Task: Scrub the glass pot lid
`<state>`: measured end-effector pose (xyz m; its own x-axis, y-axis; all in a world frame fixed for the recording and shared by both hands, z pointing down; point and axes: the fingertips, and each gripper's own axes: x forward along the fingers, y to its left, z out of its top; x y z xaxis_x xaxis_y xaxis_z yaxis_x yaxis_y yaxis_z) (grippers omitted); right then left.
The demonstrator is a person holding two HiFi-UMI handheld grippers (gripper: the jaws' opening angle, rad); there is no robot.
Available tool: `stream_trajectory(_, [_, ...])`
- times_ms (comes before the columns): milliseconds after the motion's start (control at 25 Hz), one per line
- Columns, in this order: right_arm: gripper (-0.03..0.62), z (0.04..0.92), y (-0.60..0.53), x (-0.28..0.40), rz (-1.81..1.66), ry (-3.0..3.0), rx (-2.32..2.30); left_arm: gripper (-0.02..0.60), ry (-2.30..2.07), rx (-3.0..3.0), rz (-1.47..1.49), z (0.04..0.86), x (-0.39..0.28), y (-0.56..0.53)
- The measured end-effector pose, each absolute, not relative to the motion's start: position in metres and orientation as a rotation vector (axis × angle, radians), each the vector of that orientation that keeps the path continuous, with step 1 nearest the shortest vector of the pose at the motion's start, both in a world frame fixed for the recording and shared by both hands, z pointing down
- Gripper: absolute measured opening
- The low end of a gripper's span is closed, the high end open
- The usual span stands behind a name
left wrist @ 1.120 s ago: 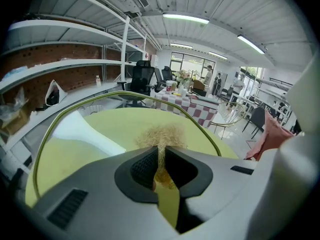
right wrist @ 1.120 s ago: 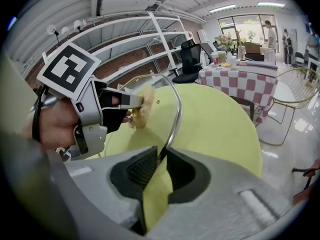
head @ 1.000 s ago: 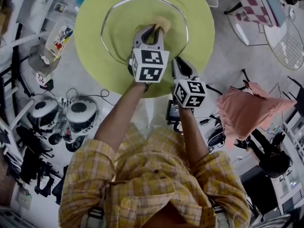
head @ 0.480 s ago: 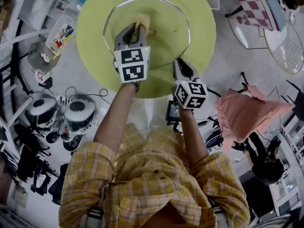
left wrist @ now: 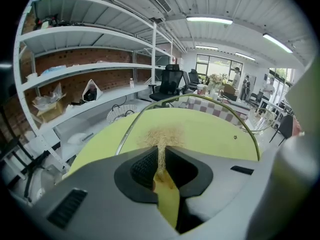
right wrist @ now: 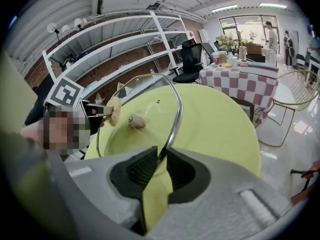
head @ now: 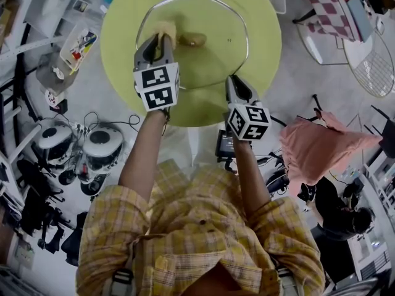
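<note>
The glass pot lid [head: 213, 54], with a metal rim and a tan knob [head: 196, 40], lies over a round green table [head: 117, 48]. My left gripper [head: 158, 39] is shut on a tan fibrous scrubber [head: 165, 28], which rests on the lid's left part, left of the knob. In the left gripper view the scrubber [left wrist: 161, 136] fans out ahead of the jaws onto the glass. My right gripper [head: 233, 79] is shut on the lid's near rim [right wrist: 172, 119]. In the right gripper view the knob [right wrist: 136, 122] and the scrubber [right wrist: 115, 111] show beyond it.
A checkered table [head: 333, 5] and a wire chair [head: 376, 60] stand at the upper right. A pink cloth [head: 321, 143] hangs at the right. Round white devices and cables [head: 80, 150] lie on the floor at the left. White shelves [left wrist: 75, 74] line the wall.
My left gripper has slid the scrubber leftward and slightly away across the lid, from beside the knob towards the left rim. The right gripper and the lid have stayed put.
</note>
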<state>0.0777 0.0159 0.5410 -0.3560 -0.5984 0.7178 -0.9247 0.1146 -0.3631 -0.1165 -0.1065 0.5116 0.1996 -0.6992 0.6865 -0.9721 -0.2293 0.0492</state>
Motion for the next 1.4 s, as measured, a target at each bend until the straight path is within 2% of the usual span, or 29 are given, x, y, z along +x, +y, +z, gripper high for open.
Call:
stream_trajectory(520, [0.055, 0.540, 0.017, 0.076, 1.110, -1.995, 1.481, 0.043, -1.628, 1.973, 0.774, 0.509, -0.149, -0.098])
stream_trajectory(1400, [0.055, 0.539, 0.020, 0.073, 1.108, -2.001, 1.478, 0.043, -1.557, 1.969, 0.781, 0.521, -0.124, -0.086])
